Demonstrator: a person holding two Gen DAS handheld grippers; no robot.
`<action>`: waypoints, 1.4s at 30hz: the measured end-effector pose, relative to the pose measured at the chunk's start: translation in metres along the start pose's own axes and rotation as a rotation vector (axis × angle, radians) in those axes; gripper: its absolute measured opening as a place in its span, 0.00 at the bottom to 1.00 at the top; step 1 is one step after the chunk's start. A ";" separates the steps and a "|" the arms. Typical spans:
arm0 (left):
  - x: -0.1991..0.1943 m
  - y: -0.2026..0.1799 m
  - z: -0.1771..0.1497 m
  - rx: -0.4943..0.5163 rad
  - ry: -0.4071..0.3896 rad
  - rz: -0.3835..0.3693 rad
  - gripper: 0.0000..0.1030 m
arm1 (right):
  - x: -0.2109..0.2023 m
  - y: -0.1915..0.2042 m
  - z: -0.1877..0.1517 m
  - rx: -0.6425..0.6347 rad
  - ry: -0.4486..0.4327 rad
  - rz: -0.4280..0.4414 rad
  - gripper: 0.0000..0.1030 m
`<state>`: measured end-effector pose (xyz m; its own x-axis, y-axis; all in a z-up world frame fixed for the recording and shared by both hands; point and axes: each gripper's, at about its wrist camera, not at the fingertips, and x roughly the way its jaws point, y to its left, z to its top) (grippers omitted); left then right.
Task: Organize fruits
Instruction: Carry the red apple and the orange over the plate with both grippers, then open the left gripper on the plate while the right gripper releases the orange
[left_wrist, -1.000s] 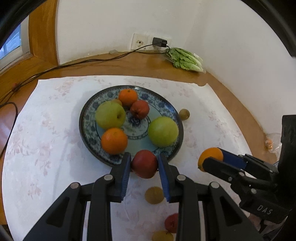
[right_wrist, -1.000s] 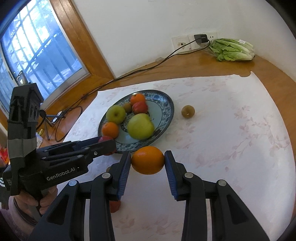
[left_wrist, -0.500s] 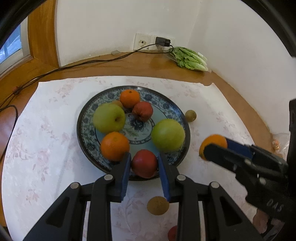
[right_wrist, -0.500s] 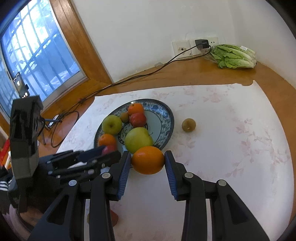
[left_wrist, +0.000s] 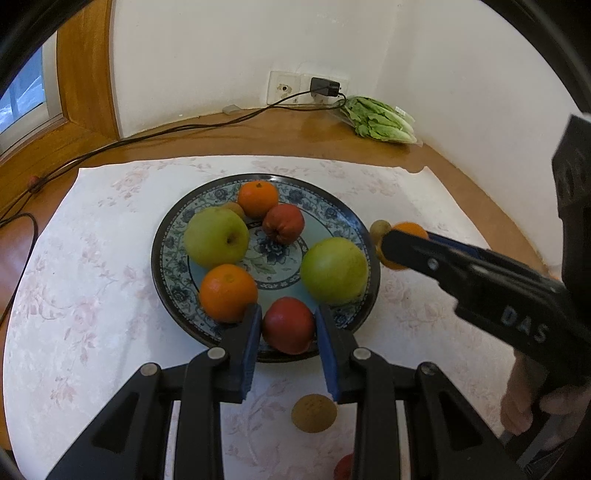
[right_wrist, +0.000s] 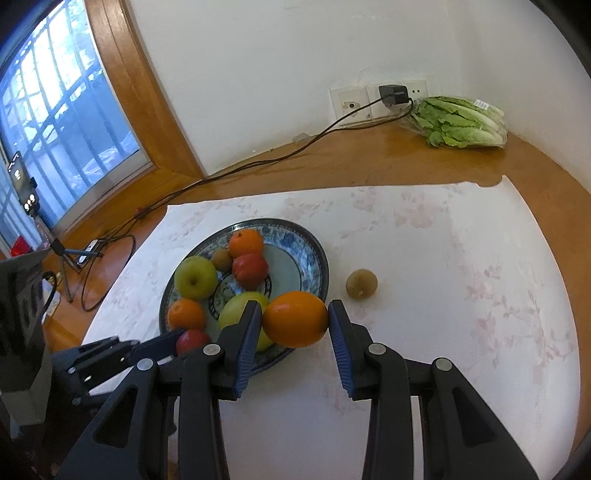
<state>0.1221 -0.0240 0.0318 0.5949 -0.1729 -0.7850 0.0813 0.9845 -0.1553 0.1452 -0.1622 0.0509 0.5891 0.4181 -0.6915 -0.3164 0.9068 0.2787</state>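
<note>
A blue patterned plate (left_wrist: 173, 236) (right_wrist: 314, 254) holds two green apples, two oranges, a red fruit and a kiwi. My left gripper (left_wrist: 288, 326) is shut on a red apple (left_wrist: 288, 325) over the plate's near rim; from the right wrist view that apple (right_wrist: 192, 341) shows at the plate's near-left edge. My right gripper (right_wrist: 293, 326) is shut on an orange (right_wrist: 295, 319) held above the plate's right edge. The left wrist view shows the same orange (left_wrist: 406, 230) behind a black finger of the right gripper.
A kiwi (right_wrist: 361, 283) lies on the white cloth right of the plate. Another kiwi (left_wrist: 314, 412) and a red fruit (left_wrist: 343, 467) lie below the left gripper. Bagged lettuce (right_wrist: 458, 122) sits in the far corner, with a cable (right_wrist: 258, 158) running from a wall plug.
Both grippers have moved forward over the plate with their fruit held. The red apple went from outside the near rim to above it, and the orange has neared the plate's right edge.
</note>
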 end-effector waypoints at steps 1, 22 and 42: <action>0.000 0.000 0.000 -0.001 0.000 -0.001 0.30 | 0.001 0.001 0.001 -0.004 -0.004 -0.004 0.37; 0.003 0.000 0.000 -0.014 0.017 -0.021 0.30 | 0.022 -0.002 0.004 0.007 0.001 0.010 0.37; -0.026 -0.001 -0.008 -0.041 0.022 -0.066 0.49 | -0.002 -0.017 -0.014 0.040 -0.003 0.012 0.45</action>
<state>0.1004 -0.0205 0.0473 0.5715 -0.2388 -0.7851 0.0865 0.9689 -0.2317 0.1386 -0.1791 0.0386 0.5873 0.4290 -0.6863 -0.2937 0.9031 0.3133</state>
